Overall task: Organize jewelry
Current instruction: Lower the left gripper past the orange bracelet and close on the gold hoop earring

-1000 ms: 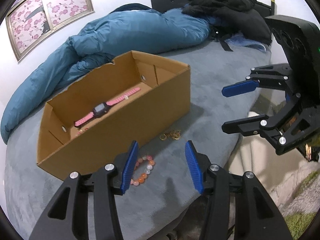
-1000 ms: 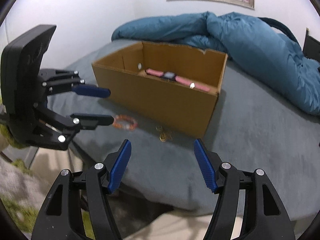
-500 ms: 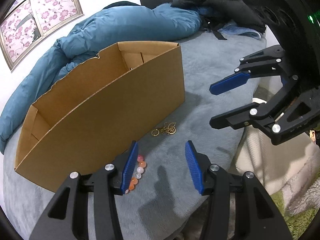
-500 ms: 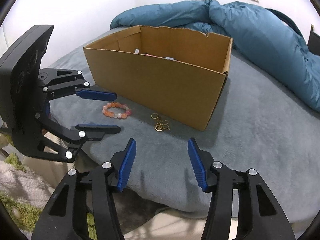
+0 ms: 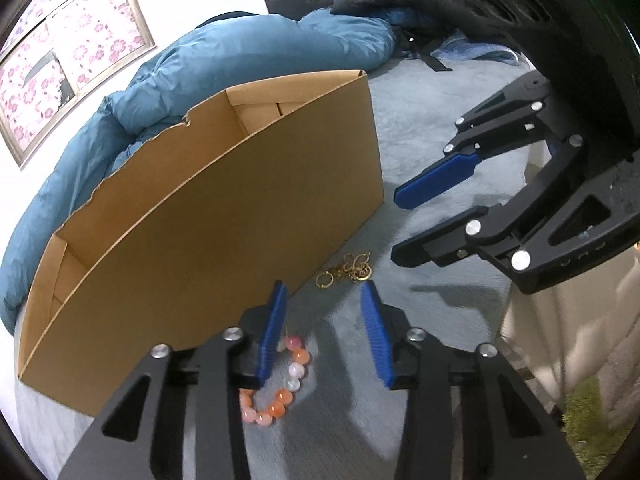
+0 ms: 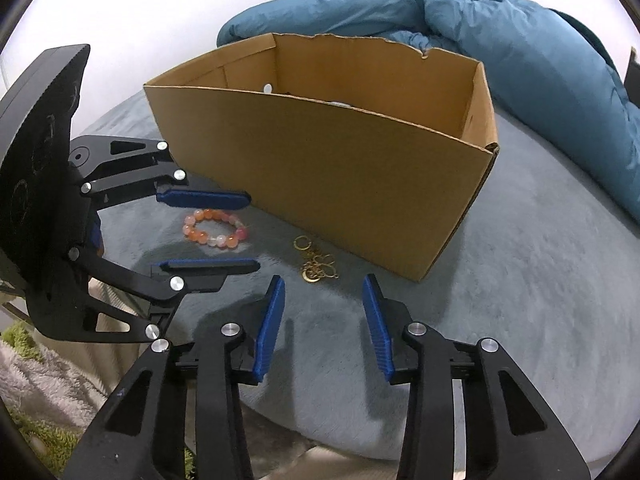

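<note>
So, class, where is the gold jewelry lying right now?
In both wrist views the gold jewelry lies on the grey blanket, beside the cardboard box.

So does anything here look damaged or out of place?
The box has a ragged, torn top edge on its far wall. A bead bracelet and a tangle of gold jewelry lie loose on the grey blanket beside it, not yet put away.

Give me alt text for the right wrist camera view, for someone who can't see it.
Two open grippers, the right gripper and, at left, the left gripper, hang empty over a beaded bracelet and gold jewelry. Both pieces lie on a grey bed cover before an open cardboard box.
</note>
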Available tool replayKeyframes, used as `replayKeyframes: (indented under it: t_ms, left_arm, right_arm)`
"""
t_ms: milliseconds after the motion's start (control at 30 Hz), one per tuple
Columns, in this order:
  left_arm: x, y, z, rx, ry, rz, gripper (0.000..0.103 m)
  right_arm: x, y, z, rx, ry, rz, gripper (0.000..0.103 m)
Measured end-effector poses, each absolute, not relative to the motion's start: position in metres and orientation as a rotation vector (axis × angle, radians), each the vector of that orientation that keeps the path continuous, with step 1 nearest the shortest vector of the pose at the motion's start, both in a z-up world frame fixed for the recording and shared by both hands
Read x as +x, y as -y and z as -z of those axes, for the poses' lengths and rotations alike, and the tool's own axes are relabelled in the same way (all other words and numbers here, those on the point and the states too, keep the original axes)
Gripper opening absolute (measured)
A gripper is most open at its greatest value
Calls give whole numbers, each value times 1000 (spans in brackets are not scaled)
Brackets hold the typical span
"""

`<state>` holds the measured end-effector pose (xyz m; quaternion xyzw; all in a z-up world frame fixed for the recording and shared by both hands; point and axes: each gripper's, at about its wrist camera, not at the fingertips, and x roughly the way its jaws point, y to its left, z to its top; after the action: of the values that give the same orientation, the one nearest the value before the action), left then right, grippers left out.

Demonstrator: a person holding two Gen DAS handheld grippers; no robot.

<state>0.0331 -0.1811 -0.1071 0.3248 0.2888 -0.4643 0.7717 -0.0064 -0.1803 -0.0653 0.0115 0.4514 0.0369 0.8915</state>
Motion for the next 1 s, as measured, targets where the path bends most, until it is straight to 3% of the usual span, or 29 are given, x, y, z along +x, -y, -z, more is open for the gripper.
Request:
replayKeyframes:
  t_ms: [233, 1000]
  left_arm:
    - [42, 195, 117, 751, -640, 1017, 15]
    - [64, 211, 141, 682, -745, 1003, 12]
  right_arm:
    - [-1, 190, 64, 36, -928, -66, 30]
    - [15, 200, 79, 72, -954, -57, 30]
